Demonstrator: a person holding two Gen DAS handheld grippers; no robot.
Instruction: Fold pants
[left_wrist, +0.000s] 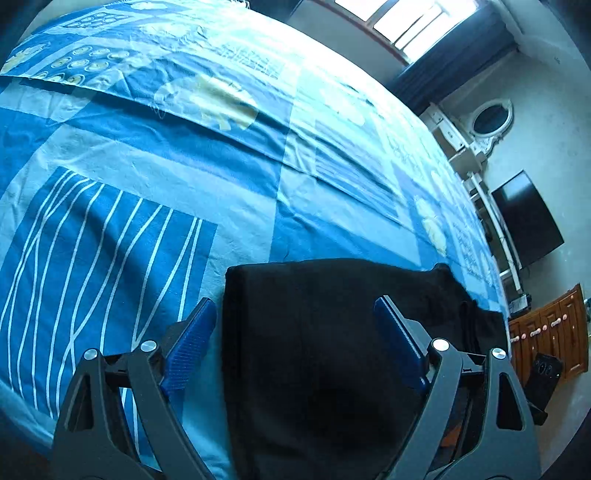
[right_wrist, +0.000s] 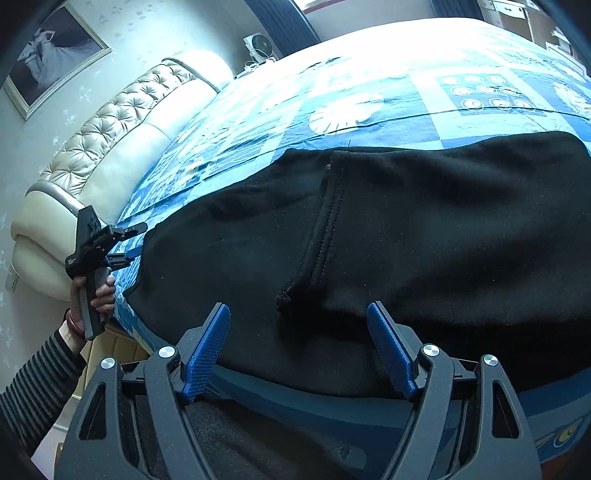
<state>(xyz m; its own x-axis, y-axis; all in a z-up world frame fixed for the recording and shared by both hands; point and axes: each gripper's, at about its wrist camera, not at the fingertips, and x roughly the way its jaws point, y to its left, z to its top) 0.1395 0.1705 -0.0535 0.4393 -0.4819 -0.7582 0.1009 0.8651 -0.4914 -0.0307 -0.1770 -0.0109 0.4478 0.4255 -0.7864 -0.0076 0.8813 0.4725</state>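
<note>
- Left gripper (left_wrist: 293, 314): jaws spread wide with nothing between the blue pads; it hovers just over the end of the pants (left_wrist: 325, 354). In the right wrist view the same gripper (right_wrist: 135, 240) sits at 9 o'clock, held in the person's hand (right_wrist: 98, 295) at the edge of the cloth, and from that angle I cannot tell whether a pad touches the fabric.
- Pants, left wrist view: black, lying flat on the blue patterned bedspread (left_wrist: 155, 177), filling the frame from 6 o'clock to about 4 o'clock, with a straight edge facing 12 o'clock.
- Pants (right_wrist: 406, 236), right wrist view: the long axis runs across the frame from 9 o'clock to 3 o'clock along the near edge of the bed; a stitched seam (right_wrist: 325, 229) crosses it, running from 12 toward 6 o'clock.
- Right gripper (right_wrist: 298, 314): jaws also fully apart, empty, poised above the near edge of the pants.
- Tufted headboard (right_wrist: 122, 122) lies at 10 o'clock.
</note>
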